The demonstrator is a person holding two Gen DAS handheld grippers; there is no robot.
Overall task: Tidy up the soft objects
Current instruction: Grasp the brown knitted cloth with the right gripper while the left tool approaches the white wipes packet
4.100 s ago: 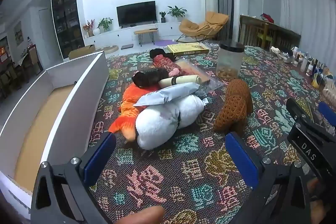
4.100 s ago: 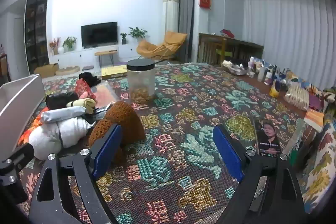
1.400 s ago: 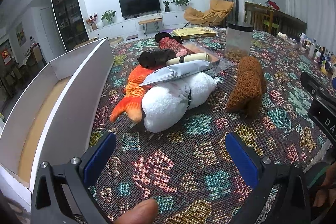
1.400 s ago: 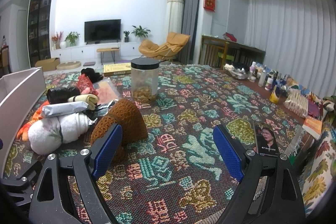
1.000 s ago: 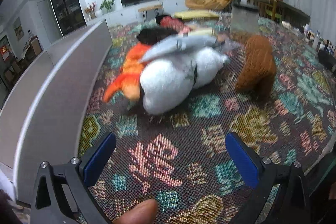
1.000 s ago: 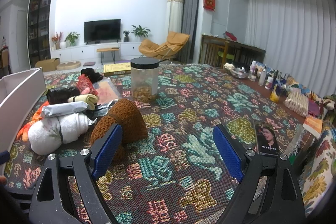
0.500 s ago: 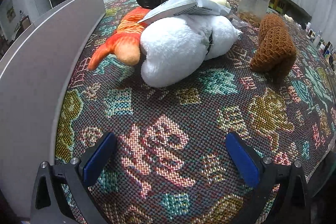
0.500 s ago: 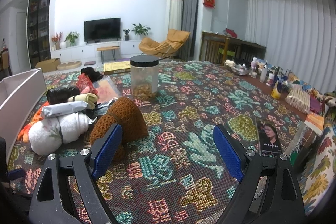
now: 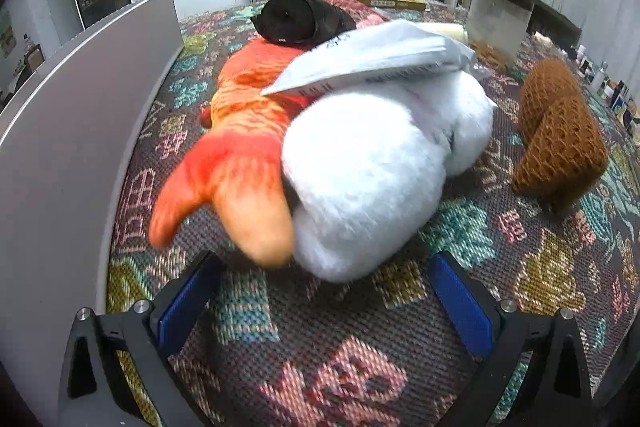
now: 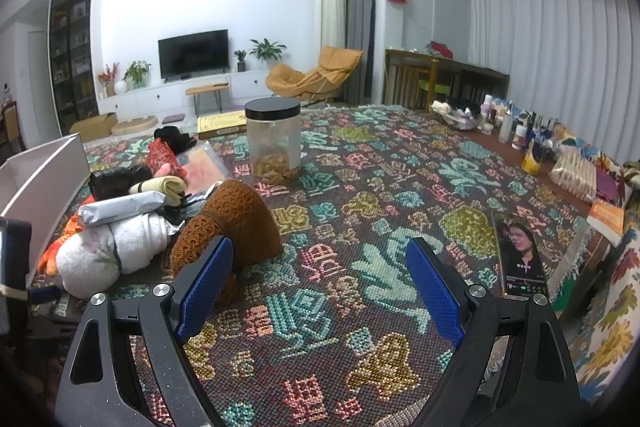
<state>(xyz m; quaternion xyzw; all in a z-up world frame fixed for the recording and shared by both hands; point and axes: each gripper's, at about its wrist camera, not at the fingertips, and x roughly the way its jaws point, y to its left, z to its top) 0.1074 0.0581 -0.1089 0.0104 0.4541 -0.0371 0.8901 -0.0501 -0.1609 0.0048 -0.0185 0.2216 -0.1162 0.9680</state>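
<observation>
Left gripper (image 9: 324, 297): I see my blue pads spread wide at the bottom of the frame, low over the patterned cloth (image 9: 452, 239), pinching nothing.
White plush (image 9: 380, 163): just beyond my left fingertips, centre of frame, lying on the cloth.
Orange plush fish (image 9: 240, 131): touching the white plush on its left side, tail toward me.
Silver pouch (image 9: 372, 61): lying on top of the white plush, upper centre.
Black bundle (image 9: 298, 19): behind the fish, upper centre.
Brown knitted piece (image 9: 560, 135): right of frame, apart from the white plush.
White box (image 9: 60, 147): its wall runs along the left edge.
Right gripper (image 10: 320, 287): I see it spread wide too, holding nothing, bottom of frame.
Jar (image 10: 274, 141): black lid, standing upright in the middle distance, beyond the brown knitted piece (image 10: 228, 223).
Phone (image 10: 520, 253): flat on the cloth, lower right, screen lit.
</observation>
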